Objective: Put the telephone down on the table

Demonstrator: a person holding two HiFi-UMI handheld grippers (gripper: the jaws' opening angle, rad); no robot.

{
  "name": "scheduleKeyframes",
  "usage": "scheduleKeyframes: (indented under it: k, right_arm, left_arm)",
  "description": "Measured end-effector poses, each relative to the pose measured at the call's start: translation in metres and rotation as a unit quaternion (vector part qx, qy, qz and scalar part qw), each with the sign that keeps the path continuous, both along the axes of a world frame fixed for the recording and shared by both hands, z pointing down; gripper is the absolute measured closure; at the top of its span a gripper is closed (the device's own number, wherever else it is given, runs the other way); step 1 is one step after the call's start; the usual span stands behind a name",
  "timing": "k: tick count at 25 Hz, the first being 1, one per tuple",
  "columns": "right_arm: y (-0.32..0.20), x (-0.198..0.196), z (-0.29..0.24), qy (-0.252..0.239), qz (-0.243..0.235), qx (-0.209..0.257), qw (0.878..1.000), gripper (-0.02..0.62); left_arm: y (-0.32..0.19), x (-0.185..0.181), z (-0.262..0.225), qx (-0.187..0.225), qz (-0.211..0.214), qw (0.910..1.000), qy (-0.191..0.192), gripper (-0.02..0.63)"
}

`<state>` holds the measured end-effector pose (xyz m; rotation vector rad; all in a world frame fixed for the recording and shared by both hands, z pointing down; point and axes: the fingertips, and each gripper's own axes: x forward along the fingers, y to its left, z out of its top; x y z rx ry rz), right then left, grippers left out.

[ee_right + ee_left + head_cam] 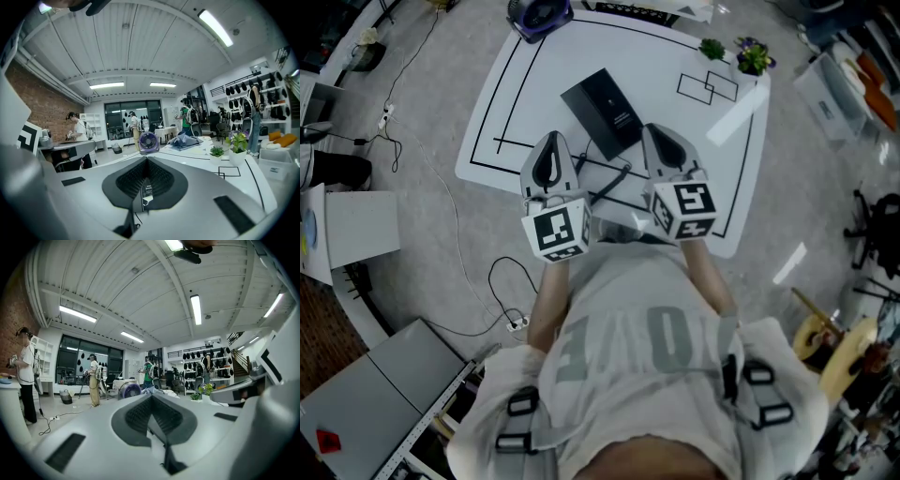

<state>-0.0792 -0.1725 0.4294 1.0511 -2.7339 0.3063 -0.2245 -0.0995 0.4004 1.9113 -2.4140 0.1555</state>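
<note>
My left tongs [153, 397] are shut, the two jaws pressed together with nothing between them. My right tongs [146, 159] look the same: the jaws meet, only a thin slit shows, and they hold nothing. Both hover side by side over the near edge of the white table [520, 103].

Just beyond the tips lies the telephone [602, 111], a flat black slab resting on the table, apart from both tongs. So I judge that the putting down is done.

What can go wrong now, I think, is a careless move forward. The closed tips are near its near end and could push it, so that it slides or turns on the smooth top. Some thin dark lines run below it. I cannot tell if they are a cord or table markings; a cord could catch on the tongs and drag the telephone.

Its long axis runs diagonally in the head view, from far-left to near-right. The near end points between the tongs, more toward the right one.
</note>
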Motion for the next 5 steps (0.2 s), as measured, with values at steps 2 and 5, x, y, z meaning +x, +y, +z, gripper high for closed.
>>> scheduleKeyframes:
  k: [2,5]
  right_arm:
    - [0.0,-0.0003,0.0005,0.001,0.0,0.0,1.0,0.589]
    - [0.0,-0.0008,0.0014,0.002,0.0,0.0,1.0,0.588]
  left_arm:
    - [-0.0002,-0.0016,-0.0001,0.0,0.0,1.0,-0.002,0.6]
    - [-0.0004,-0.0046,0.0012,-0.001,-0.002,1.0,-0.007,0.6]
